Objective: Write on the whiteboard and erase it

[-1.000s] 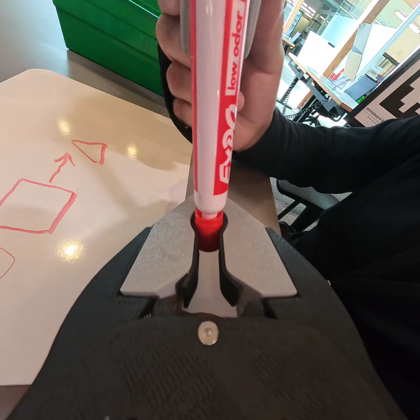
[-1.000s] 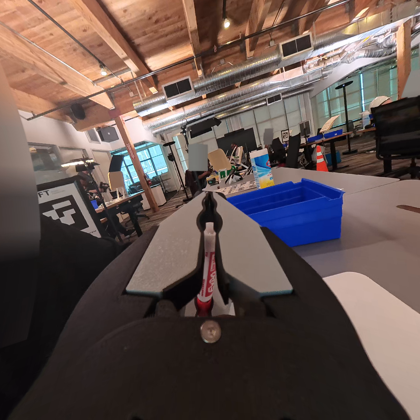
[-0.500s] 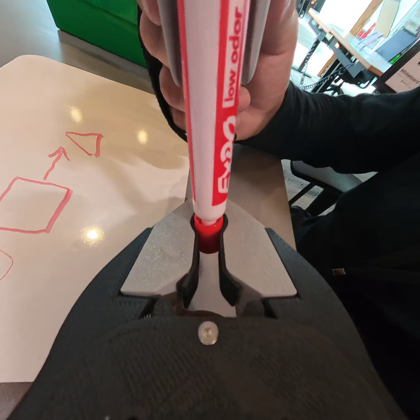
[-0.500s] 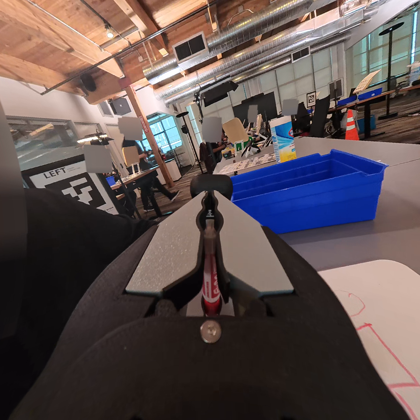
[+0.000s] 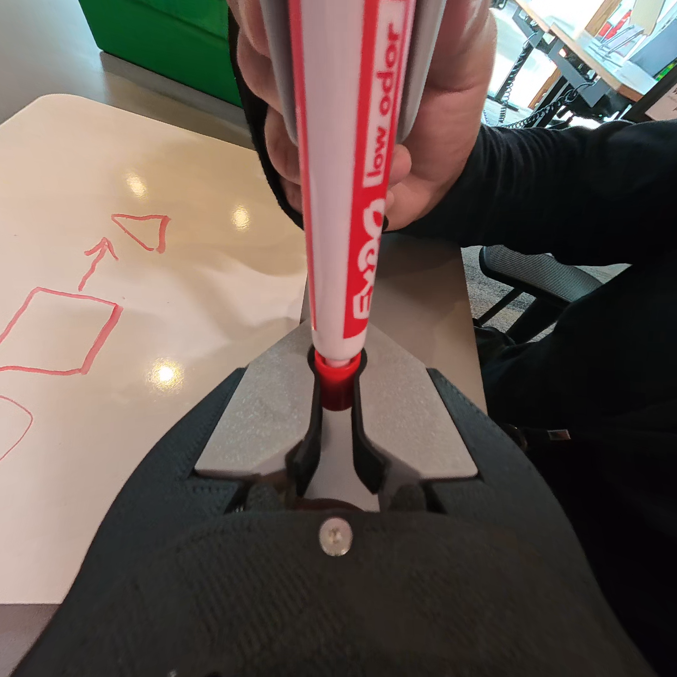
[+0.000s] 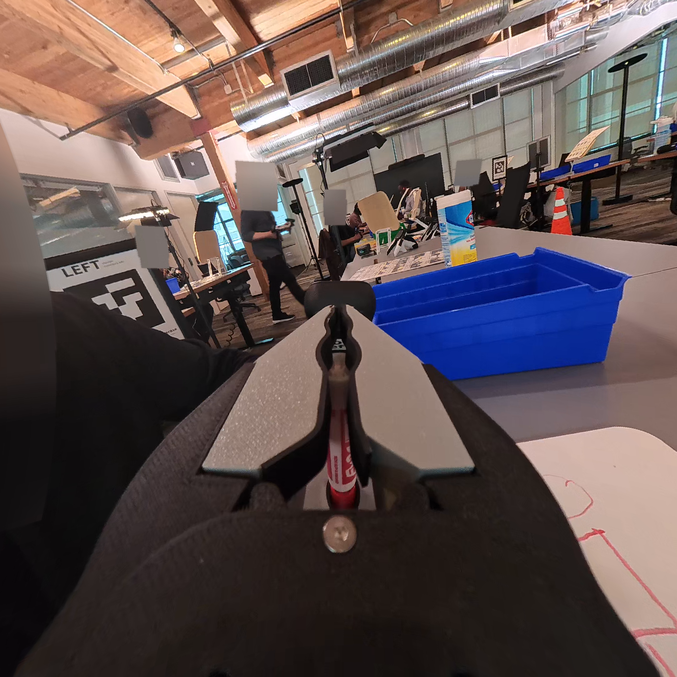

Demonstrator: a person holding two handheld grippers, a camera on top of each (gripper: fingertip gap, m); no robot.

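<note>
Your left gripper (image 5: 337, 384) is clenched on the marker's red cap (image 5: 336, 384), while your right gripper (image 6: 339, 329) grasps the marker (image 5: 351, 176) barrel, likely so the two can press together and recap it now the drawing looks done. The marker hangs above the desk's (image 5: 421, 293) near edge, just off the whiteboard's (image 5: 190, 176) right edge, red shapes (image 5: 69, 329) further left.
</note>
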